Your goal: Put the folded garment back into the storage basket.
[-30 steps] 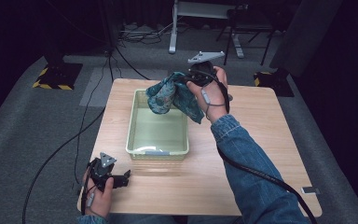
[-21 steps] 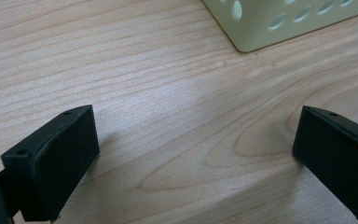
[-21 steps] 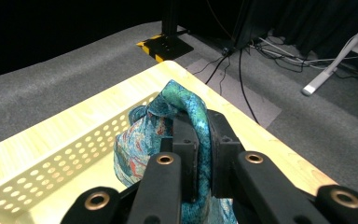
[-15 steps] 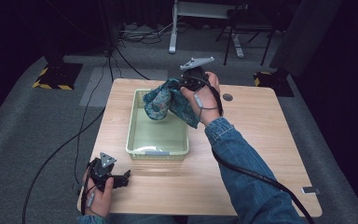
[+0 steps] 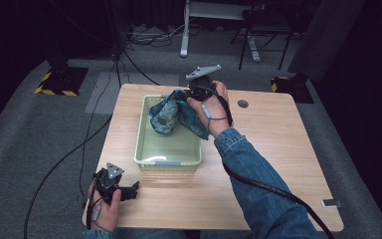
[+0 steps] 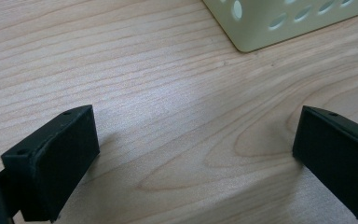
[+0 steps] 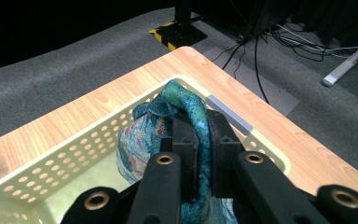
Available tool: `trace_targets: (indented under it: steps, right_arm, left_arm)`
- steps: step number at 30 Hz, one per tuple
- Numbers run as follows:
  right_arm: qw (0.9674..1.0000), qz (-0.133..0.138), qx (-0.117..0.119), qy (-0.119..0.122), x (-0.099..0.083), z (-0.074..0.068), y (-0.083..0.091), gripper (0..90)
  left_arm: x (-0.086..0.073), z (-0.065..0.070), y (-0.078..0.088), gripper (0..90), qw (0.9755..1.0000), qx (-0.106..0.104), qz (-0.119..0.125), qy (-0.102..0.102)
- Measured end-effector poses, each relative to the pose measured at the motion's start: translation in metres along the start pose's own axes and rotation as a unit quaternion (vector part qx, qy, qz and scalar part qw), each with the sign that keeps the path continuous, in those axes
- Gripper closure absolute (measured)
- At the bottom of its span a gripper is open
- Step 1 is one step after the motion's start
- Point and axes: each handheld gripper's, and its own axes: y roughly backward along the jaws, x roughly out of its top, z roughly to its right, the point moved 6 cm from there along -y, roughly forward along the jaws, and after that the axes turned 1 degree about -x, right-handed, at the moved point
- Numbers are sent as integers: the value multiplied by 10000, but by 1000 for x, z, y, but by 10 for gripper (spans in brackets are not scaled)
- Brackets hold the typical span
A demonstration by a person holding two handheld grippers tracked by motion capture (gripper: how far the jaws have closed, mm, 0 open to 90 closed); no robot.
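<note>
A teal patterned cloth (image 5: 168, 114) hangs bunched over the far half of a pale green perforated basket (image 5: 144, 158), its lower folds inside the walls. My right gripper (image 5: 186, 98) is shut on the cloth's top; in the right gripper view the two black jaws (image 7: 200, 135) pinch a fold of the cloth (image 7: 142, 135) above the basket (image 7: 51, 163). My left gripper (image 5: 129, 190) rests near the table's front left corner, open; in the left gripper view its jaws stand wide apart over bare wood with nothing between them, and a basket corner (image 6: 270, 28) lies ahead.
The wooden table (image 5: 278, 164) has a round cable hole (image 5: 242, 104) at the back right and a small grey item (image 5: 330, 202) at the front right edge. Cables cross the grey carpet left of the table. A white stand (image 5: 185, 27) rises behind.
My right gripper has carried the cloth leftward and lower, from over the basket's right rim to above its far half. The left gripper has kept still.
</note>
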Motion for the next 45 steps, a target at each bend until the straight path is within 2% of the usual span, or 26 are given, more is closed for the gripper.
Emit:
trace_targets:
  steps: [5, 7, 8, 9, 10, 11, 13, 19, 30, 35, 45]
  right_arm:
    - [10000, -40, 43, -1, -2, -4, -4, 831]
    - [9998, -42, 175, -12, -4, -7, -6, 810]
    - [9989, 0, 467, -12, -3, -12, -8, 735]
    - [9957, 20, 927, -70, -3, -19, -10, 639]
    - [9922, 105, 1227, -197, -2, -24, -10, 541]
    - [9900, 235, 1360, -283, 1, -27, -8, 455]
    - [9877, 436, 1455, -368, 5, -26, -3, 397]
    - [9912, 570, 1148, -319, 4, -9, 9, 324]
    - [9941, 717, 797, -148, -16, 17, 27, 250]
    - [9950, 763, 650, 2, -22, 23, 36, 236]
    - [9947, 831, 594, 93, -30, 30, 51, 220]
  left_arm:
    - [0, 0, 0, 2, 10000, 1, 1, 0]
    - [0, 0, 0, 2, 10000, 1, 2, 1]
    - [0, 0, 0, 2, 10000, 0, 1, -1]
    - [0, 0, 0, 2, 10000, -1, -1, -1]
    - [0, 0, 0, 2, 10000, 0, 0, 0]
    - [0, 0, 0, 2, 10000, -1, -1, -1]
    - [0, 0, 0, 2, 10000, -5, -1, 9]
    - [0, 0, 0, 2, 10000, -4, 0, 8]
    - [0, 0, 0, 2, 10000, -5, 0, 10]
    - [0, 0, 0, 2, 10000, -3, 0, 9]
    - [0, 0, 0, 2, 10000, -4, 1, 9]
